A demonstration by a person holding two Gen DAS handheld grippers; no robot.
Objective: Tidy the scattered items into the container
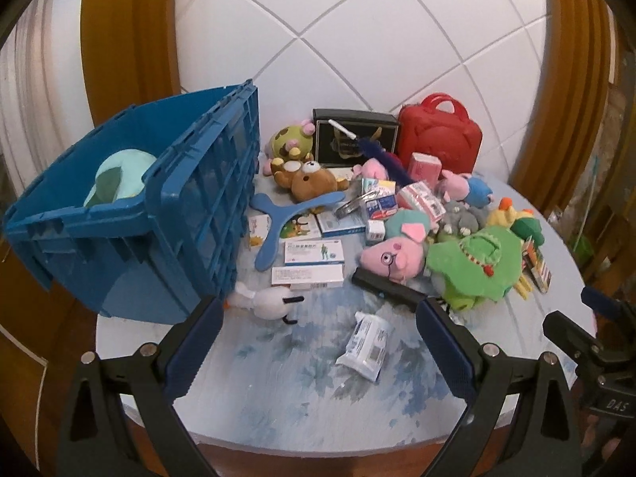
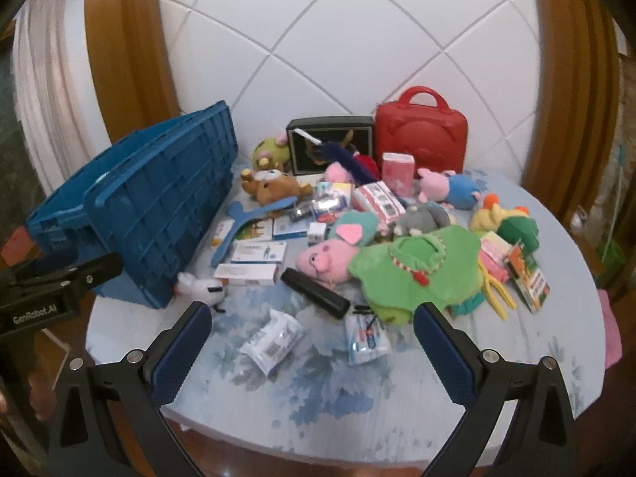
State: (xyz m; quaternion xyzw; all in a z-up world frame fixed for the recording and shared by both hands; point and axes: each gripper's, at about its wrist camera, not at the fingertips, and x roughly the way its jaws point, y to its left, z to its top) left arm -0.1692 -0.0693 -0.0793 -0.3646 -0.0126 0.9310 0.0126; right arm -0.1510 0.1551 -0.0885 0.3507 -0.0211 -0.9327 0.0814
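Writing: "GenRobot.AI" reads on the left gripper's black body at the left edge of the right wrist view; "DAS" on a black clamp part at the right edge of the left wrist view; box print too small to read.
Left gripper (image 1: 318,338): fingers spread wide, nothing between them, above the near table edge.
Right gripper (image 2: 312,340): fingers spread wide too, empty.
Container: blue ribbed plastic crate (image 1: 190,214) at the far left of the round blue-flowered table (image 1: 278,393) — a pale green plush toy (image 1: 119,179) lies inside.
Scattered items: white sealed plastic packet (image 1: 367,344) nearest, between the left gripper's fingers in view; black oblong case (image 1: 387,288) just beyond it; white plush duck (image 1: 266,300) touching the crate's near corner.
Counted: three flat white medicine boxes (image 1: 314,252) stacked stepwise; one blue three-armed boomerang (image 1: 286,218); one brown plush bear (image 1: 308,181).
Far side: red zipped handbag (image 1: 439,139) upright beside a black box (image 1: 353,135) — both against the white tiled wall.
Right of pile: pink plush pig in a green cape (image 1: 473,266).
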